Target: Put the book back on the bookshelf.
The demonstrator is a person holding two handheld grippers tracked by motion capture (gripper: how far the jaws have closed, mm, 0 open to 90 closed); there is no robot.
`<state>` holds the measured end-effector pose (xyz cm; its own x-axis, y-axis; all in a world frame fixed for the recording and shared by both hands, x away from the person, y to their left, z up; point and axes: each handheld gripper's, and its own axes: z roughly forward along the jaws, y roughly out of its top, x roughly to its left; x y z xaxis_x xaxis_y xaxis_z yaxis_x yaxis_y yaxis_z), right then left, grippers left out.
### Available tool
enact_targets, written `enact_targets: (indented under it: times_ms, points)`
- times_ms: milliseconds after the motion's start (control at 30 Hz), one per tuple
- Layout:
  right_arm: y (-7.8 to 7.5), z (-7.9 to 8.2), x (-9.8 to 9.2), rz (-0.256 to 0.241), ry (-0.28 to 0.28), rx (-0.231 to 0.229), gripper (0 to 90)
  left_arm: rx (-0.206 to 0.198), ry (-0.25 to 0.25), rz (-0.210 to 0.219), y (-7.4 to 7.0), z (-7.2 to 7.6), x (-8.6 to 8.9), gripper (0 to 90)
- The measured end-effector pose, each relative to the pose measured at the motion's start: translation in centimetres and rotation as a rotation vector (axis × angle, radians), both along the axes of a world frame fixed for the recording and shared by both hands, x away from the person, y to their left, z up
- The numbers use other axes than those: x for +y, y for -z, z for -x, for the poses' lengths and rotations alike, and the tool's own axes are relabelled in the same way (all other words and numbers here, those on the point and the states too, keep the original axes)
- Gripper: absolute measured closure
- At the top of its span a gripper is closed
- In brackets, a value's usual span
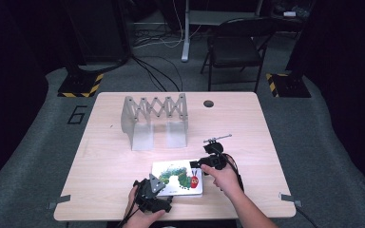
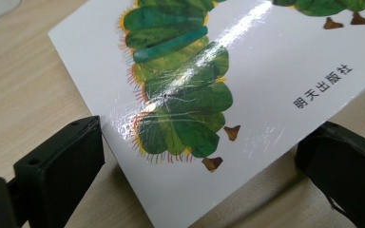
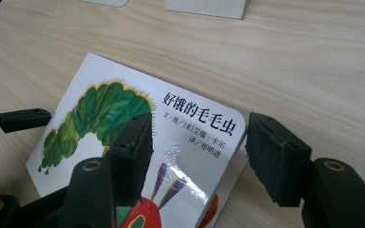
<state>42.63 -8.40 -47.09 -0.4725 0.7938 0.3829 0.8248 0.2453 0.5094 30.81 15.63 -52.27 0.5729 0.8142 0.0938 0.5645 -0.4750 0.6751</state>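
Glossy white caterpillar picture book [image 1: 177,178], flat on pale wooden counter [image 1: 247,128]; left tongs [image 2: 197,156] and right tongs [image 3: 198,152] agape, straddling corners, ungripped.

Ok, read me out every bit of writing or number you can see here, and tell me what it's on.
"好饿的毛毛虫": title on the book cover.
"明天出版社": publisher's line on that cover, in the left gripper view.
"6": marked on the grey floor left of the table.
Two smaller lines under the title: too small to read surely.

Light wooden table [image 1: 123,156], picture book [image 1: 177,176] and seemingly metal folding rack [image 1: 155,118] on it.
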Motion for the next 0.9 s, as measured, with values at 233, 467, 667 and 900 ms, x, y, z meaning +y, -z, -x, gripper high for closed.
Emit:
enact_targets:
  times_ms: [233, 467, 667, 900]
  points:
    - [0.12, -0.10, 0.02, -0.003, 0.004, 0.003, 42.0, -0.025, 0.013, -0.007, -0.02, 0.19, -0.05, 4.9]
    - [0.06, -0.04, 0.08, 0.002, 0.007, 0.004, 42.0, -0.060, 0.023, -0.032, -0.05, 0.54, -0.23, 6.6]
    - [0.13, -0.06, 0.12, 0.012, 0.006, -0.005, 41.9, -0.072, 0.037, -0.042, -0.07, 0.81, -0.31, 7.9]
    - [0.16, -0.08, 0.20, 0.013, 0.009, 0.000, 41.9, -0.085, 0.023, -0.046, -0.03, 0.92, -0.43, 8.5]
